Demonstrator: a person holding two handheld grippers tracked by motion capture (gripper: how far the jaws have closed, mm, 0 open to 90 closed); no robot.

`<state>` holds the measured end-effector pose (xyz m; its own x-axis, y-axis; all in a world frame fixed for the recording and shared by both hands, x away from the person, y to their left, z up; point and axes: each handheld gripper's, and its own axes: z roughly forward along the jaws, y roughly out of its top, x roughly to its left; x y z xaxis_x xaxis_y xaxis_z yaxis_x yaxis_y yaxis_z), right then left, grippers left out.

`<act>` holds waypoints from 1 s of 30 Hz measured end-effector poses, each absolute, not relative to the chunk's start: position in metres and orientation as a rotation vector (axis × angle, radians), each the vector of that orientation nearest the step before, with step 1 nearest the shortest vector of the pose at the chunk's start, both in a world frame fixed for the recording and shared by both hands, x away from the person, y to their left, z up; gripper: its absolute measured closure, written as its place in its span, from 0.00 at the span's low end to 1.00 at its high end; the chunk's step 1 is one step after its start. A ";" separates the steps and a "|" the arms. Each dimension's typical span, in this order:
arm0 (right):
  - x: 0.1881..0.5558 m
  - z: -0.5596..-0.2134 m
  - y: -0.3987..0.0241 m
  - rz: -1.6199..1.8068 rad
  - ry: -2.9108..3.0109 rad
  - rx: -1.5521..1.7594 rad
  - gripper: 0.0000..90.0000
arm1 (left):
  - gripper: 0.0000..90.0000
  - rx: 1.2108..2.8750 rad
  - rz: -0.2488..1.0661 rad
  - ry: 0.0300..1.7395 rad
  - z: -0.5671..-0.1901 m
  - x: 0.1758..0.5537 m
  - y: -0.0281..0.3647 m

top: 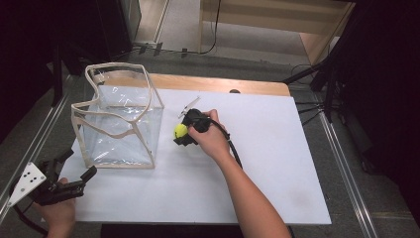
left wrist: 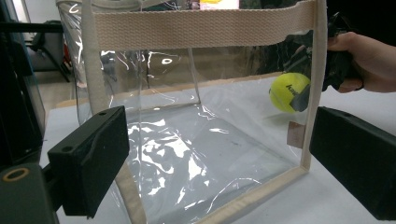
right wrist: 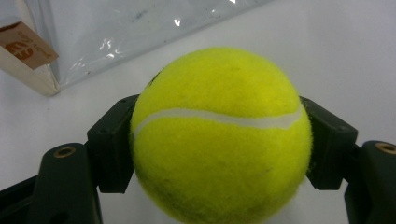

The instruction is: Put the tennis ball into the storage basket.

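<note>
A yellow tennis ball is clamped in my right gripper, a little above the white board and just right of the clear plastic bag. In the right gripper view the ball sits between both black pads, which press on its sides. The bag stands upright with cream webbing trim and an open top. My left gripper hovers at the board's near left corner, jaws wide apart and empty, facing the bag. Through the bag's clear wall the ball and the right hand show.
The white board lies on a wooden table, with bare space right of the hand. A small metal clip lies behind the right gripper. Metal rails run along both sides of the table. A tan label hangs at the bag's corner.
</note>
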<state>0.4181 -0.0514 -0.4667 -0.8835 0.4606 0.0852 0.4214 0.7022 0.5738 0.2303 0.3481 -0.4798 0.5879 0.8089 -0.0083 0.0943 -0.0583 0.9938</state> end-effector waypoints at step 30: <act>0.418 -0.431 -0.022 1.013 2.847 0.651 0.26 | 0.06 1.539 0.695 0.791 -0.480 0.230 0.348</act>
<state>0.4177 -0.0222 -0.4310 -0.9100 0.4043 0.0918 0.3715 0.6967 0.6136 0.2305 0.3483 -0.4797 0.5885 0.8084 -0.0094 0.0949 -0.0575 0.9938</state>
